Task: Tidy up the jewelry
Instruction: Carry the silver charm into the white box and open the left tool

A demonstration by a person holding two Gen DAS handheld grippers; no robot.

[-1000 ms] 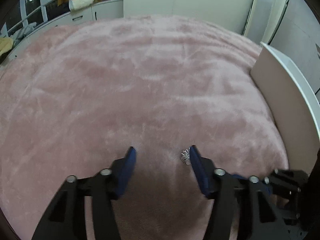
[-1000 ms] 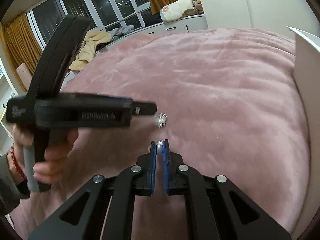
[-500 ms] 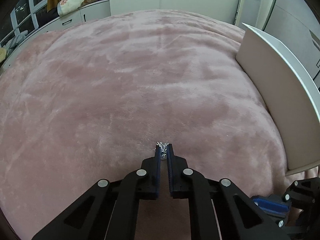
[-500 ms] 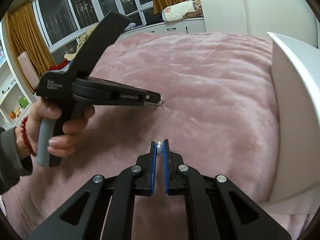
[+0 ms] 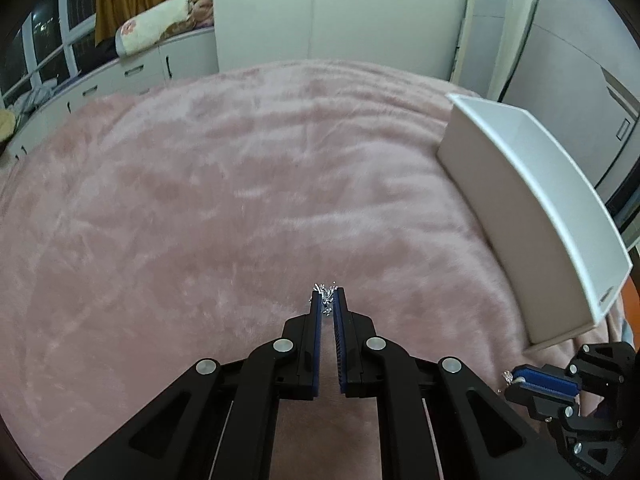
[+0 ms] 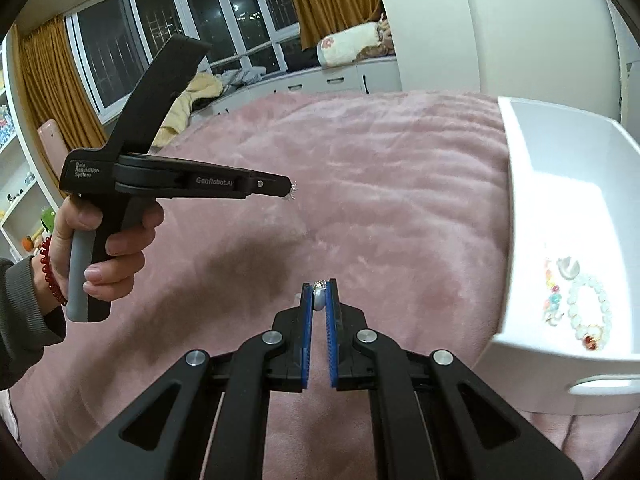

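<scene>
Left tongs (image 5: 328, 300) pinched tight on a spiky silver trinket (image 5: 327, 294), up off the pink blanket (image 5: 240, 200). Right tongs (image 6: 319, 294) squeezed shut on a small pearly bead piece (image 6: 319, 295). White box (image 6: 560, 200) at about 3 o'clock from the right tongs, resting on the blanket. Inside it, a pale bead bracelet (image 6: 590, 312) beside a bright bead string (image 6: 551, 296).

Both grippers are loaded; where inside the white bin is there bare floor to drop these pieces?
In the white bin, the far half of the floor is bare, bordered by the back wall. The near right corner is crowded: a pale bead bracelet, a colourful bead strand and a small ring-like piece.
</scene>
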